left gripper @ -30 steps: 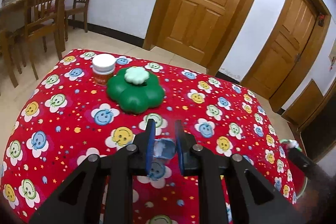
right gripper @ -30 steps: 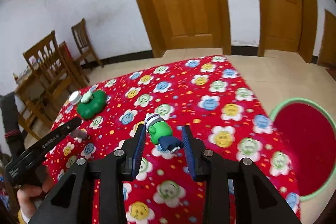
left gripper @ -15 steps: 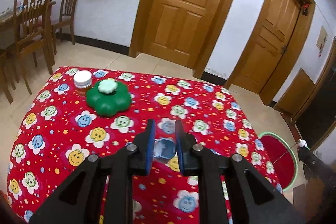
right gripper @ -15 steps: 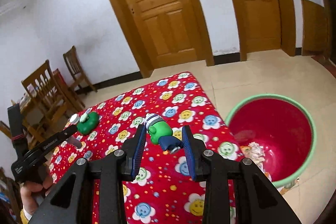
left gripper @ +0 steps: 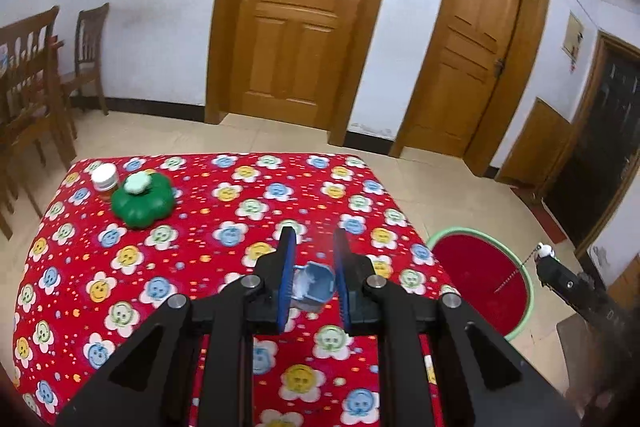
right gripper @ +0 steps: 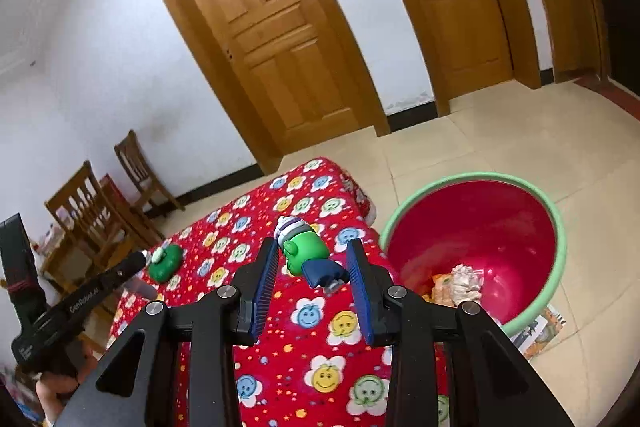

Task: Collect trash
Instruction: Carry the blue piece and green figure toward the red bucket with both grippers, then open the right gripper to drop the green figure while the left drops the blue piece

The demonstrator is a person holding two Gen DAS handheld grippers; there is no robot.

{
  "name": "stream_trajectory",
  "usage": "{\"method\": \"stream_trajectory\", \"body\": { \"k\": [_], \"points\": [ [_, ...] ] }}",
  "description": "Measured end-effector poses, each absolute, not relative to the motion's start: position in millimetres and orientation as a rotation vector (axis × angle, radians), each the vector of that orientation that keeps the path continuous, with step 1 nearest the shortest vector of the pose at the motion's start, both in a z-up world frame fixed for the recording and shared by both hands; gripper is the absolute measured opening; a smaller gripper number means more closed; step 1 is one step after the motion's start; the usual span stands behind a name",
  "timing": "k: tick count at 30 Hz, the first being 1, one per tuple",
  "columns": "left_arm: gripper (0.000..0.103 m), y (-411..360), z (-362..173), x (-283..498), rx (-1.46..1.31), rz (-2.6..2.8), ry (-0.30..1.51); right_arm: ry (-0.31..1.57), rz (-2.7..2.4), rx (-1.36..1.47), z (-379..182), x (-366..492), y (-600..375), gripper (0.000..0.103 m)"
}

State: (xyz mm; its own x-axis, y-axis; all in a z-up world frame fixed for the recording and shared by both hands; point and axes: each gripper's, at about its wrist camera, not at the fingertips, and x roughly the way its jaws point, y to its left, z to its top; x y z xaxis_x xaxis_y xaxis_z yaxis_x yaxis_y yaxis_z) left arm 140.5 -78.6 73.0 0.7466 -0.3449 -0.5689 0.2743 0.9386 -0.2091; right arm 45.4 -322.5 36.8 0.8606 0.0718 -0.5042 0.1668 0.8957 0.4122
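My left gripper (left gripper: 313,241) is shut on a small crumpled blue cup (left gripper: 311,286), held above the red flowered tablecloth (left gripper: 224,227). My right gripper (right gripper: 313,247) is shut on a green toy figure (right gripper: 306,253) with a striped cap and blue legs, held above the table's right edge beside the red bin (right gripper: 480,227) with the green rim. The bin stands on the floor and holds some crumpled trash (right gripper: 460,281). The bin also shows in the left wrist view (left gripper: 482,277), right of the table.
A green flower-shaped box (left gripper: 142,199) and a white-lidded jar (left gripper: 104,179) stand at the table's far left corner. Wooden chairs (left gripper: 36,87) stand left. Two wooden doors (left gripper: 296,19) are behind. Paper (right gripper: 536,331) lies by the bin.
Both grippers have risen and swung right toward the bin with their objects still held. The bin has come into fuller view in both cameras.
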Motion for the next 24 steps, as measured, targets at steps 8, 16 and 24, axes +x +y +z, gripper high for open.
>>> {"method": "stream_trajectory", "body": {
  "k": [8,16,24],
  "points": [
    [0.018,-131.2,72.2,134.3,-0.034,-0.400,0.660,0.521,-0.094,0.527,28.4,32.7,-357.6,0.036],
    [0.018,-187.5,59.6,137.9,0.037,-0.493,0.697,0.535,-0.132,0.588,9.5,32.6,-391.5,0.036],
    [0.018,-248.6,36.4,144.1,0.072,-0.616,0.767,0.573,-0.171,0.648,-19.0,38.1,-427.2,0.036]
  ]
}}
